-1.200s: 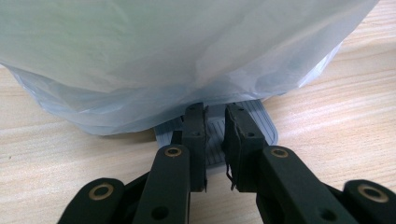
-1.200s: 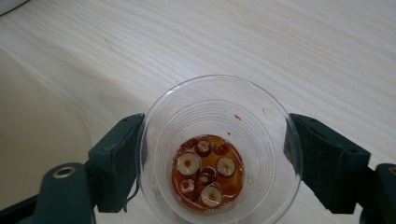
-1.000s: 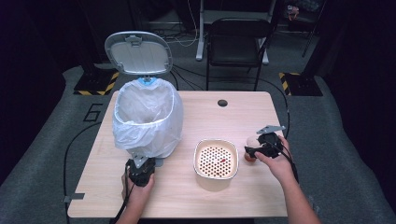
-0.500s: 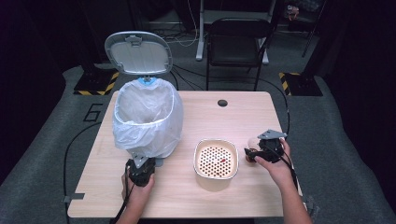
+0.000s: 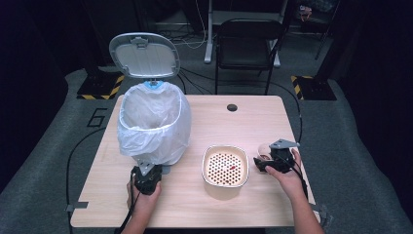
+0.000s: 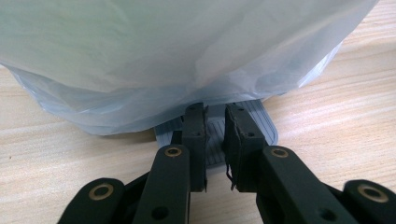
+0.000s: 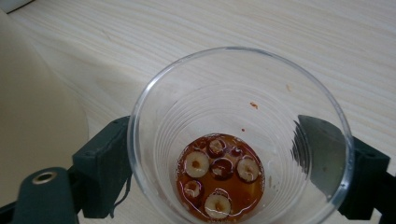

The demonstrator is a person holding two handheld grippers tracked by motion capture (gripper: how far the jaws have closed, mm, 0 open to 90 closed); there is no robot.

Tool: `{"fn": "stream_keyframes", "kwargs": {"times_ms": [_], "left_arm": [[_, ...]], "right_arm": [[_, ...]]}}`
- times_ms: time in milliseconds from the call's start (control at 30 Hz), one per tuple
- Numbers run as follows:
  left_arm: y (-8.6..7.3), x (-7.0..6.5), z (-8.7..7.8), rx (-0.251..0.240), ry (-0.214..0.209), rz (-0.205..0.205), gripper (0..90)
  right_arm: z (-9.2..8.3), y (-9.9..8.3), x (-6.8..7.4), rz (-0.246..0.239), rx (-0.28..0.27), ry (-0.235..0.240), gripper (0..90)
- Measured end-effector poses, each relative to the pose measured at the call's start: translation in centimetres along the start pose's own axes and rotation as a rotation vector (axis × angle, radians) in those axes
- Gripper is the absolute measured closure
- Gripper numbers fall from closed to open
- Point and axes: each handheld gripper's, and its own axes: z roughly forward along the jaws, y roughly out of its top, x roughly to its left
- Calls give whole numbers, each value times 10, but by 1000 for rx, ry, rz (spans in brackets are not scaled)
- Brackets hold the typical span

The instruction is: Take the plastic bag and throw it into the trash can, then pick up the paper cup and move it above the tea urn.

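Observation:
A small pedal bin (image 5: 153, 122) lined with a white bag stands on the table's left, its grey lid (image 5: 144, 54) up. My left gripper (image 5: 147, 175) is shut, and its jaw tips (image 6: 215, 109) rest on the bin's grey pedal (image 6: 261, 123) under the bag. My right gripper (image 5: 272, 161) is shut on a clear plastic cup (image 7: 233, 93). Its jaws stand on either side of the cup's wall and have just opened slightly around it. Brown liquid and several sliced red dates (image 7: 219, 170) lie at the cup's bottom. A cream strainer basket (image 5: 207, 168) sits left of the cup.
The wooden table (image 5: 253, 122) has a round cable hole (image 5: 232, 107) at the back. A black chair (image 5: 248, 44) stands behind the table. A small red bit lies in the strainer. The strainer's side (image 7: 32, 126) is close to the cup.
My right hand has shifted the cup slightly toward the table's near edge. The left gripper, the bin and the strainer have stayed where they were.

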Motion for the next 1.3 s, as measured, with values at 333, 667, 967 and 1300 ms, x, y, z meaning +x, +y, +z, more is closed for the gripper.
{"fn": "stream_keyframes", "kwargs": {"times_ms": [333,667,967,1300], "left_arm": [[0,1,0,3,6,13,786],[0,1,0,3,5,14,786],[0,-1,0,-1,0,-11,786],[0,-2,1,-4,1,-16,786]], "right_arm": [[2,-2,-4,10,-38,-7,252],[1,-2,-6,5,-37,15,301],[-11,12,-7,-9,-74,9,310],[-20,49,-14,-61,-101,35,304]]}}
